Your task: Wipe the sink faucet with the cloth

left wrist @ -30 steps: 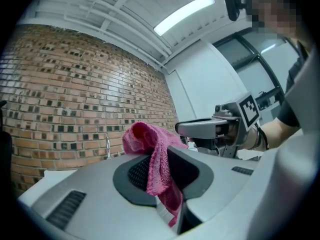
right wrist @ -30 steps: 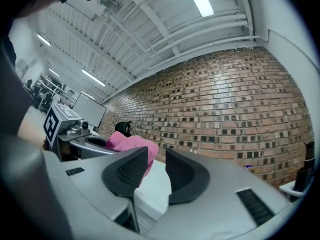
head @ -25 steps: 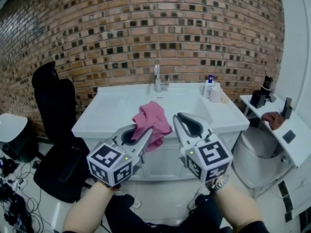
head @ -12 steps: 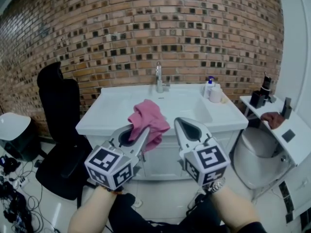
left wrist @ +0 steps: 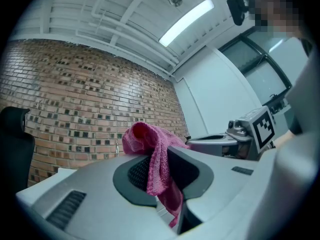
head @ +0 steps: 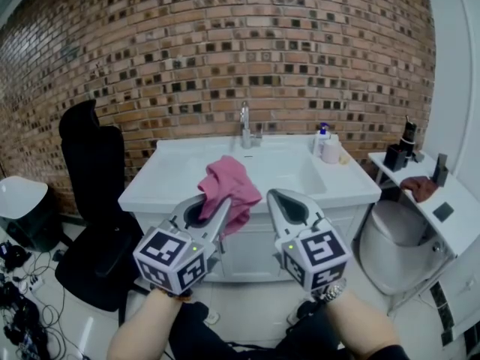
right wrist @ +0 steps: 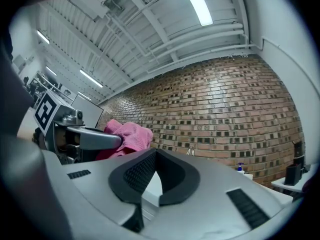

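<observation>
Our left gripper (left wrist: pixel 162 156) pinches a pink terry cloth (left wrist: pixel 150 139) between its pads. Only its own view shows that grip plainly, with the fabric bunched above the jaws and hanging down through them. Our right gripper (right wrist: pixel 152 156) is closed on nothing. The head view alone shows both held side by side in front of the white ceramic sink (head: pixel 172 163), well apart from the chrome faucet (head: pixel 244 126) at its back edge, below the red brick wall (head: pixel 225 51).
</observation>
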Demonstrator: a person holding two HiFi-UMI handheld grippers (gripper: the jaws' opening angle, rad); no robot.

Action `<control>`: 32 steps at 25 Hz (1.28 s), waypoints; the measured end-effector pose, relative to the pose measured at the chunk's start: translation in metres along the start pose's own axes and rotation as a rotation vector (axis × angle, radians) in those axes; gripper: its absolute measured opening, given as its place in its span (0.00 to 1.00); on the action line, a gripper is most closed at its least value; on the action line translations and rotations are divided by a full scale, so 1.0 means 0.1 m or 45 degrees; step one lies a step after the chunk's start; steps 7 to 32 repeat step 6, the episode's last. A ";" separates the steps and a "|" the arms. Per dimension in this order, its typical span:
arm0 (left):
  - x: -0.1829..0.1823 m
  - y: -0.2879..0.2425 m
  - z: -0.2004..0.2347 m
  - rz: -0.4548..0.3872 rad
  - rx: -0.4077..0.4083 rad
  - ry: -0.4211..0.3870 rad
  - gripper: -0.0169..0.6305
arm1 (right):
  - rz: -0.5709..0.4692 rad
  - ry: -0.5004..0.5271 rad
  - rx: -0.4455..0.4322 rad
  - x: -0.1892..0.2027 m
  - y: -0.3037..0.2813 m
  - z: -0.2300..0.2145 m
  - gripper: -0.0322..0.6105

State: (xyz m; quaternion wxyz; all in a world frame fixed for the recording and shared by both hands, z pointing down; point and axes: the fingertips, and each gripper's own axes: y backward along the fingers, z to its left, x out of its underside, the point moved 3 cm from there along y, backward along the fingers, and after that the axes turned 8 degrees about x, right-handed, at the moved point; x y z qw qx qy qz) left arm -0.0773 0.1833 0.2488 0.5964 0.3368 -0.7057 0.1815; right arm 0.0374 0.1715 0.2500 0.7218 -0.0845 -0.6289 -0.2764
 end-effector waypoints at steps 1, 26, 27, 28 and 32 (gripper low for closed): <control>0.00 0.00 0.00 -0.001 0.001 -0.001 0.12 | -0.003 0.003 -0.002 0.00 0.00 0.00 0.06; 0.04 0.03 0.02 -0.005 -0.007 -0.003 0.12 | -0.027 0.015 -0.006 0.02 -0.01 0.02 0.06; 0.04 0.03 0.02 -0.005 -0.007 -0.003 0.12 | -0.027 0.015 -0.006 0.02 -0.01 0.02 0.06; 0.04 0.03 0.02 -0.005 -0.007 -0.003 0.12 | -0.027 0.015 -0.006 0.02 -0.01 0.02 0.06; 0.04 0.03 0.02 -0.005 -0.007 -0.003 0.12 | -0.027 0.015 -0.006 0.02 -0.01 0.02 0.06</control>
